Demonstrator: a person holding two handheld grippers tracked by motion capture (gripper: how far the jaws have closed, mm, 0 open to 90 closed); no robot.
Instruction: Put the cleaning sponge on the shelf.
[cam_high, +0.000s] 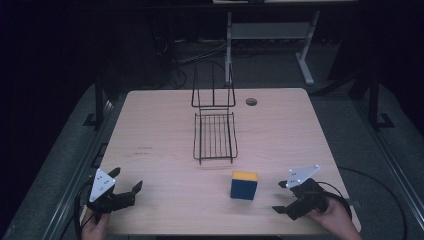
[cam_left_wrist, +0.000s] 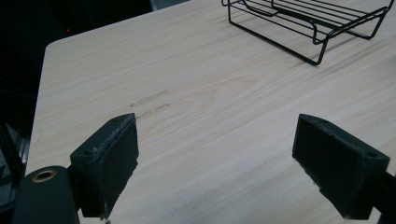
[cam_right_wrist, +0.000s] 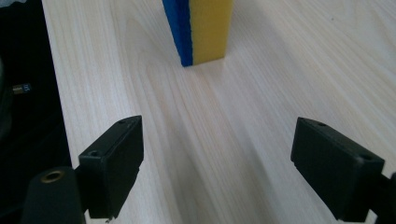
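A blue and yellow sponge block (cam_high: 244, 185) stands on edge on the wooden table (cam_high: 160, 130), near the front right. The right gripper view has the block (cam_right_wrist: 201, 30) ahead of the jaws, yellow face to the right. My right gripper (cam_high: 282, 197) rests just right of the block, open and holding nothing. At the front left corner my left gripper (cam_high: 126, 180) is open too, with bare table between its jaws. A black wire rack (cam_high: 215, 131) sits at the table's middle, its upright back at the far side; its front corner (cam_left_wrist: 317, 28) appears in the left gripper view.
A round cable hole (cam_high: 251, 101) lies in the table top at the far right of the rack. Faint dark marks (cam_left_wrist: 152, 102) smudge the wood ahead of the left gripper. Beyond the table stands a white desk frame (cam_high: 270, 35) on a dark floor.
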